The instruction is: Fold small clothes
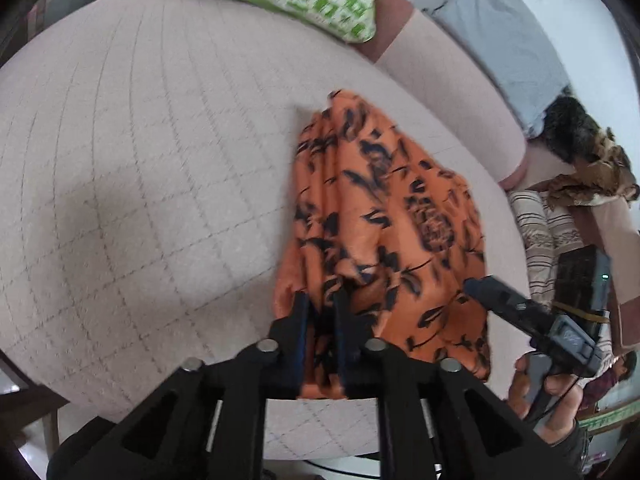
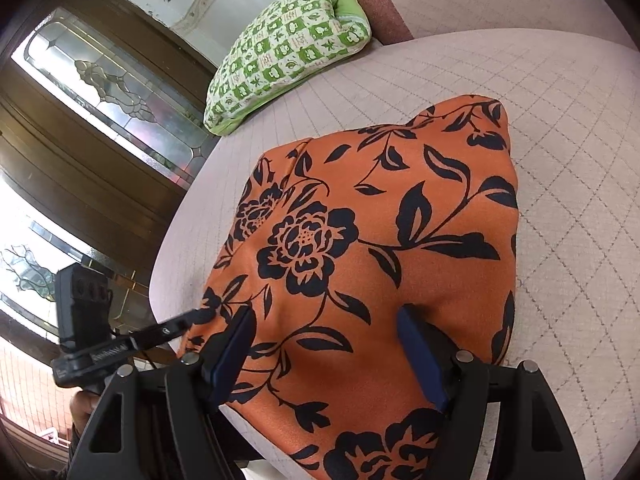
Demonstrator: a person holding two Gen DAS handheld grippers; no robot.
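My left gripper (image 1: 322, 300) pinches a bunched edge of the orange cloth (image 1: 384, 208); my right gripper (image 2: 326, 314) hovers wide open over that cloth.

Orange cloth (image 2: 360, 240) with black floral print | lying on pale quilted cushion (image 2: 560, 120); partly folded, bunched and rumpled at near edge; far corner pointed
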